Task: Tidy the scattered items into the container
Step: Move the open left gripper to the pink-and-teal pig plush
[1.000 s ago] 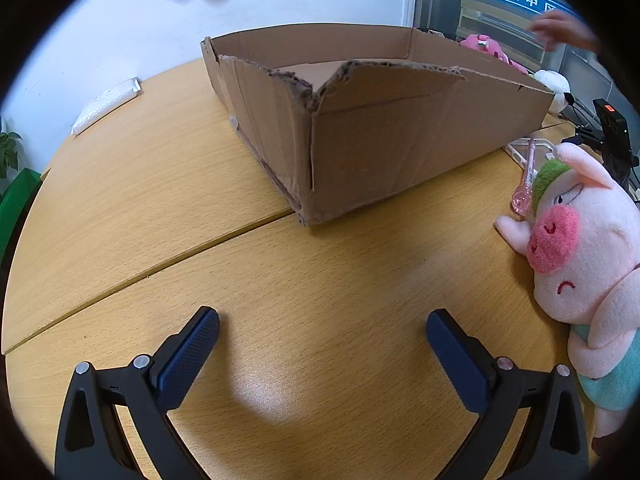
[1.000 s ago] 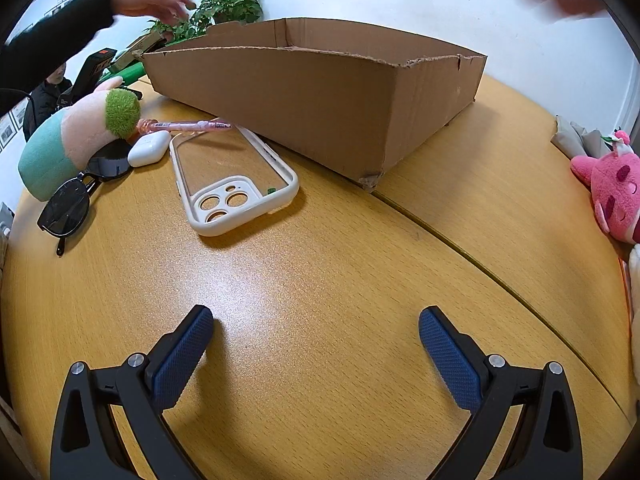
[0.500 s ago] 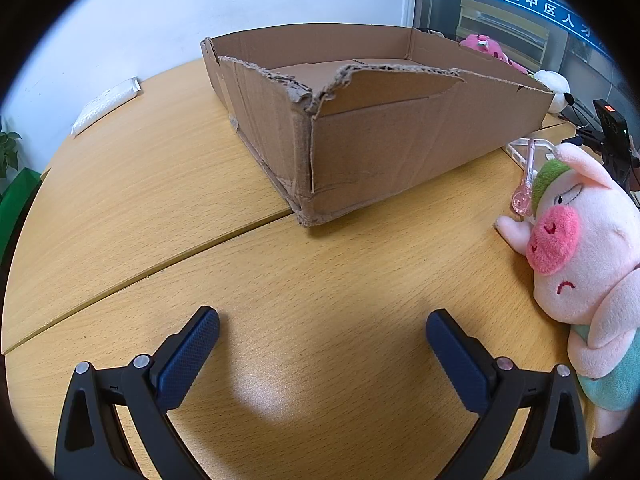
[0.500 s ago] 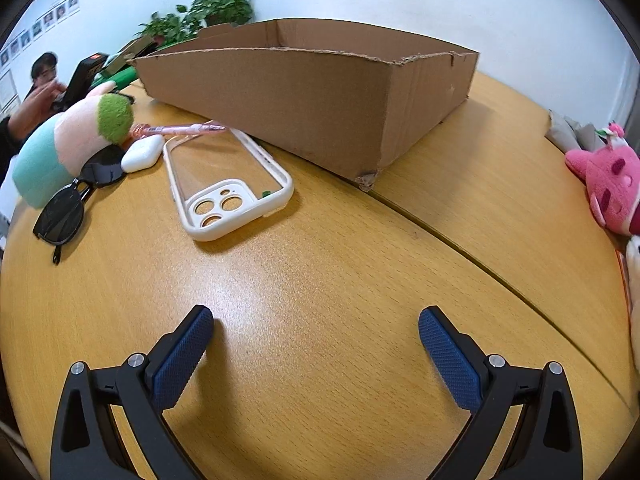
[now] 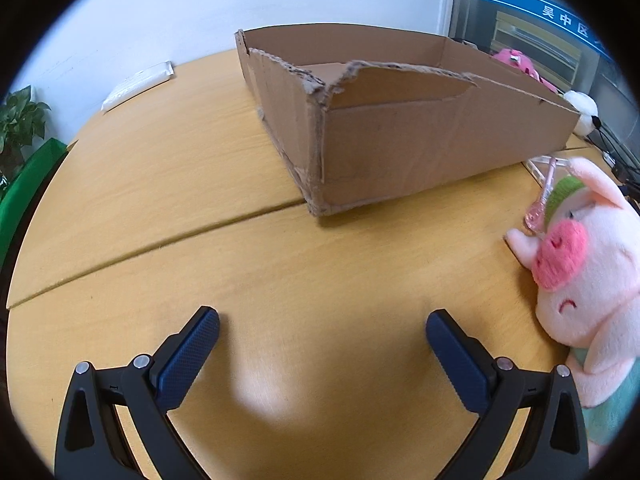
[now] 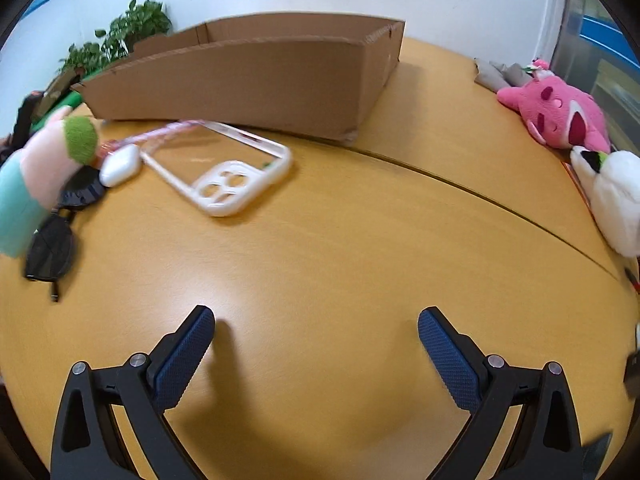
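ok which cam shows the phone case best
The right wrist view: the phone case lies whole on the table beside the cardboard box. The left wrist view shows only a corner of it behind the pig plush.

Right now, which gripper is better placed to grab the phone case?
Right, probably. The right gripper is open with the phone case in plain view ahead-left on the table. From the open left gripper, only a corner shows behind the pig plush, beside the cardboard box.

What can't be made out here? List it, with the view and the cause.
- Cardboard box floor: mostly hidden by its near wall, both wrist views.
- Sunglasses: one lens partly under the pig plush, right wrist view.
- Pig plush body: cut off by the frame edge, left wrist view.
- Pink pen: motion-blurred, right wrist view.
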A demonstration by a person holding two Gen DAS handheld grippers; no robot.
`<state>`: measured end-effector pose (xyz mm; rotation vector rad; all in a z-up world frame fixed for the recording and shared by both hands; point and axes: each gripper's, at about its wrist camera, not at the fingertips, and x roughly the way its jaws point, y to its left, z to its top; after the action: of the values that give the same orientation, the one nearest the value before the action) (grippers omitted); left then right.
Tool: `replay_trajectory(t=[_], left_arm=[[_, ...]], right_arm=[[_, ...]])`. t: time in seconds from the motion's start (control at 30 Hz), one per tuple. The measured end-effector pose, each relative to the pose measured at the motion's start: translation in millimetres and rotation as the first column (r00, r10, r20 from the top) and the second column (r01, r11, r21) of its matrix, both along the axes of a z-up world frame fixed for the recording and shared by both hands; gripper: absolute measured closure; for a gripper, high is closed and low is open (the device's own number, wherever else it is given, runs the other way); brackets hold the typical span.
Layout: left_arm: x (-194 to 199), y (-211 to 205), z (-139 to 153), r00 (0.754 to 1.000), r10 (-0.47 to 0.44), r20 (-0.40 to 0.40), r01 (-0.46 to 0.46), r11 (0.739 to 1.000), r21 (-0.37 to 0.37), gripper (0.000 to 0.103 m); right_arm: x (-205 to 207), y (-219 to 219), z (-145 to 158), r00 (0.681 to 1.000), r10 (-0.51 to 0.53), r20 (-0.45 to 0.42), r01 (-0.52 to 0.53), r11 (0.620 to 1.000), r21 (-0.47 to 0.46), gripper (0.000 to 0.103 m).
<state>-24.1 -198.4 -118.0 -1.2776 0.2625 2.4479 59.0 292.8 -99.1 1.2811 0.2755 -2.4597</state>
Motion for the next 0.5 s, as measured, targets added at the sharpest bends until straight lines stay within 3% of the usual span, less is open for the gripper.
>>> replay_trajectory(t=[0.07,0.13,0.27,0.43,0.5], left_arm=[[11.9,-2.9,5.4,1.000,0.023,-0.003,-0.023,1.000,0.010,0.000],[31.3,-7.2,25.3,0.993,0.101,-0.058,-0.099,0.994,0.045,0.000],[75.9,-5.3,88.0,0.961,0.241,-0.134,-0.220,0.963,0.159,0.000],[98.4,30.9,123.9,0.970,0.231,-0.072,-0.205,0.944,0.259,0.000],[101.0,50.2,125.1,0.979,0.198,-0.042,-0.177,0.940,0.293,0.000]], right_arm=[[13.4,-9.8,18.2,0.999,0.000,-0.034,-0.002,0.999,-0.046,0.000],[26.1,-20.7,39.9,0.998,-0.002,-0.070,-0.006,0.994,-0.112,0.000],[44.0,-65.5,77.3,0.994,0.050,-0.100,-0.072,0.972,-0.225,0.000],[49.8,-134.0,91.2,0.983,0.151,-0.104,-0.177,0.929,-0.326,0.000],[48.5,-151.8,84.7,0.982,0.165,-0.093,-0.186,0.934,-0.305,0.000]])
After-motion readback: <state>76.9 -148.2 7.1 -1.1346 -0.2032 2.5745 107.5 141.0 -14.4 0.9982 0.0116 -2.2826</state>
